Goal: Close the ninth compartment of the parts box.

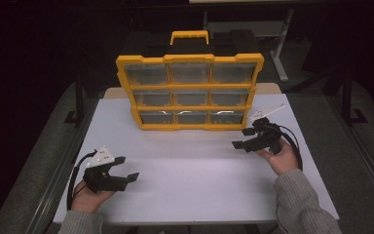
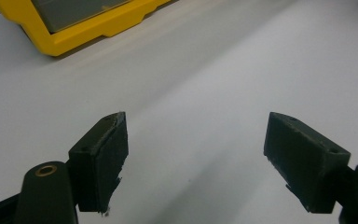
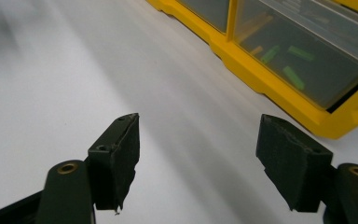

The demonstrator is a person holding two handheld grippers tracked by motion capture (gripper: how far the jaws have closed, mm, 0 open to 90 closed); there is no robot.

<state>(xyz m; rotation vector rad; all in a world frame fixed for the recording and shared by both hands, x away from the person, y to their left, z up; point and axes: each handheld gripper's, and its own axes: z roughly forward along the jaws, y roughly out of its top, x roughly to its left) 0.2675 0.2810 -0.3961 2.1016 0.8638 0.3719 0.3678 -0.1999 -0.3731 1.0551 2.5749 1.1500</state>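
A white table (image 1: 190, 180) is carrying everything, with a yellow parts organizer (image 1: 190, 92) standing upright at its far middle, handle on top, clear drawer fronts facing the person so the bins can probably be reached from the front. The bottom-right drawer (image 3: 303, 60) is showing small green and yellow pieces through its clear front, too blurred to name. The right gripper (image 1: 246, 138) is hovering just beside the organizer's lower right corner, jaws spread apart with nothing between them, aimed toward that bottom row, likely lining up for a drawer pull. The left gripper (image 1: 126, 168) is sitting low near the front left of the table, well apart from the organizer, jaws also wide apart and empty, apparently parked out of the way while the right hand (image 1: 282, 157) is working.
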